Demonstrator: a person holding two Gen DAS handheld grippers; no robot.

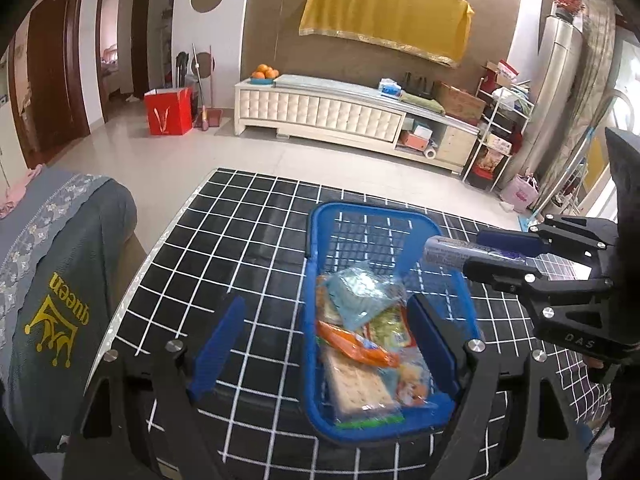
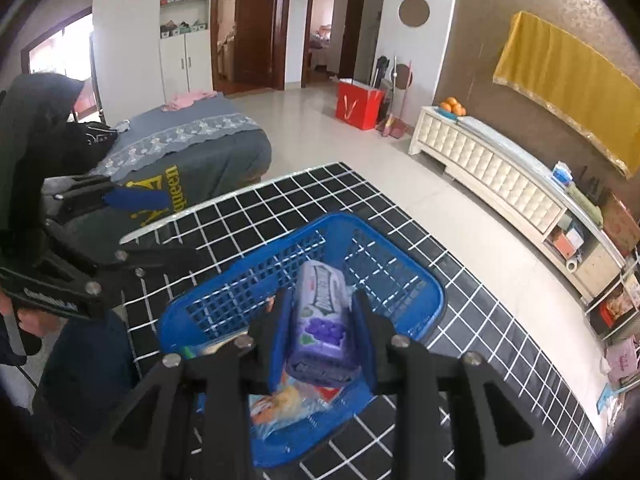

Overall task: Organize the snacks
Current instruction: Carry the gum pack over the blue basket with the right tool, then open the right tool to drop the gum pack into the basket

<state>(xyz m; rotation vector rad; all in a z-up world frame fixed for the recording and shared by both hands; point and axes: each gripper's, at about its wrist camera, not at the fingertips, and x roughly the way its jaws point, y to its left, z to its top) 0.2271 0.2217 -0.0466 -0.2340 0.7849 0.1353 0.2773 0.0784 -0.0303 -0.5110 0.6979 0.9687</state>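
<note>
Already your blue basket (image 1: 320,216) held several snacks; your right gripper (image 2: 320,320) clamped a purple pack (image 2: 322,320) above it, undeposited, while your left gripper (image 1: 326,344) stood wide, empty.

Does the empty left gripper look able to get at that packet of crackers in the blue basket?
Probably yes. The left gripper is open with nothing in it, right above the cracker packet, which lies at the near end of the blue basket. The right gripper holds its purple pack farther back.
</note>
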